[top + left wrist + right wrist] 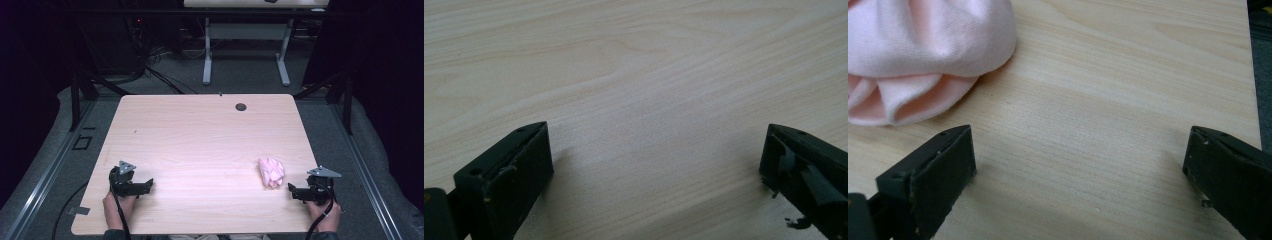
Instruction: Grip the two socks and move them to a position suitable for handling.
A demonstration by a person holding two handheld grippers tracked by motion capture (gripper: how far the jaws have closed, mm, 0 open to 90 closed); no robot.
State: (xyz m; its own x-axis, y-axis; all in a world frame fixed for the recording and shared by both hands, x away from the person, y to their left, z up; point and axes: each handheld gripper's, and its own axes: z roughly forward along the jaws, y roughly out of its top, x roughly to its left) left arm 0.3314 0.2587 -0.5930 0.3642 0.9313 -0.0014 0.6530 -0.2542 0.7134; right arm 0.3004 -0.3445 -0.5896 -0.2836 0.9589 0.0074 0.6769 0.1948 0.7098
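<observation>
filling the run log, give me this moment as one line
left gripper: open, nothing between | right gripper: open, beside pink cloth | cloth: bunched on table

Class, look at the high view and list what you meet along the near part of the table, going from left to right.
left gripper → bare stretch of the wooden table → crumpled pink cloth → right gripper
</observation>
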